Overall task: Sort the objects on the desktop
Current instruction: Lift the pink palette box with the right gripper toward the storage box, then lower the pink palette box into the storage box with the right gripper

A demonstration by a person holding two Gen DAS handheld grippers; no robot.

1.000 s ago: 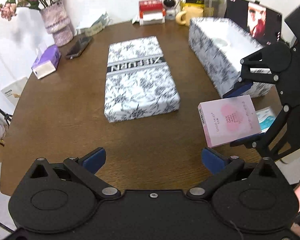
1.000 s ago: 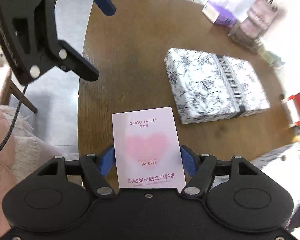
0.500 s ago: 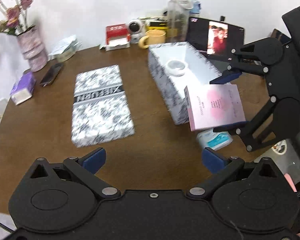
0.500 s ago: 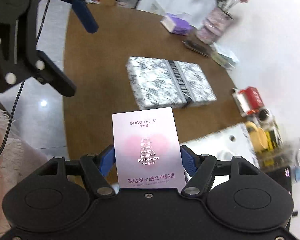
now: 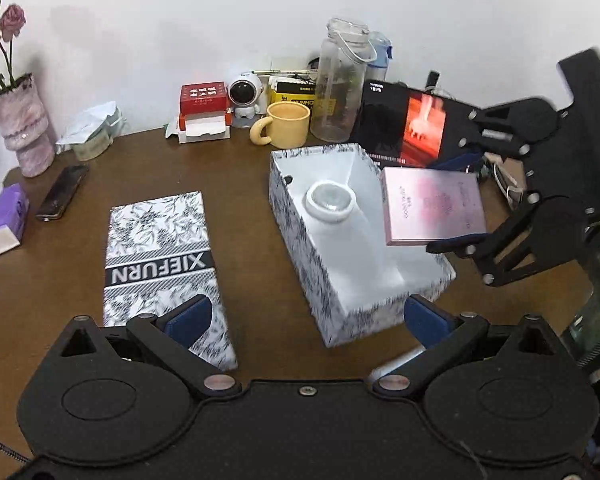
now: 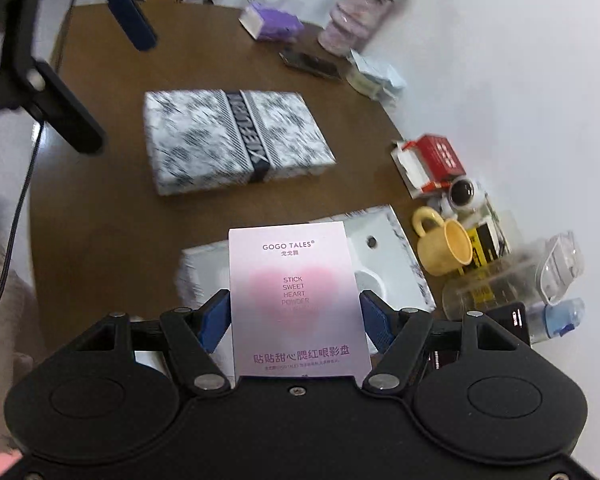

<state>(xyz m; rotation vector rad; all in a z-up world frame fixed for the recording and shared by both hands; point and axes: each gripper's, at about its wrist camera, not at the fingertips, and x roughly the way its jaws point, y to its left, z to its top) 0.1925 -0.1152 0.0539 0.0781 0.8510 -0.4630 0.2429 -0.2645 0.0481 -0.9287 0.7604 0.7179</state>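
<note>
1. The table (image 5: 260, 184) is one, brown and rounded, and it carries everything. Much on it is not yet sorted, so I judge the task is in an early or middle stage.
2. The patterned boxes are two parts: one open box (image 5: 300, 248) and one lid (image 5: 160, 240) lying flat beside it, well apart. The box is not yet closed.
3. Grippers are two. The right gripper (image 6: 296, 314) is clamped on the pink palette box (image 6: 294, 292), one blue pad on each side, and holds it in the air above the open box, not yet inside. The left gripper (image 5: 306, 316) has its jaws wide apart and holds nothing; it hovers over the near table edge.
4. Inside the open box there is one white round jar (image 5: 330, 202) (this seems the only item already sorted).
5. Along the wall, still outside: one vase (image 5: 22, 132) with flowers, two bottles (image 5: 342, 88), one tablet (image 5: 412, 128), one yellow mug (image 5: 286, 126), one red box (image 5: 202, 98), one small astronaut figure (image 5: 244, 98).
6. At the far left lie one purple tissue pack (image 5: 4, 220) and one phone (image 5: 62, 192). Whether these belong in the box, I cannot tell.
</note>
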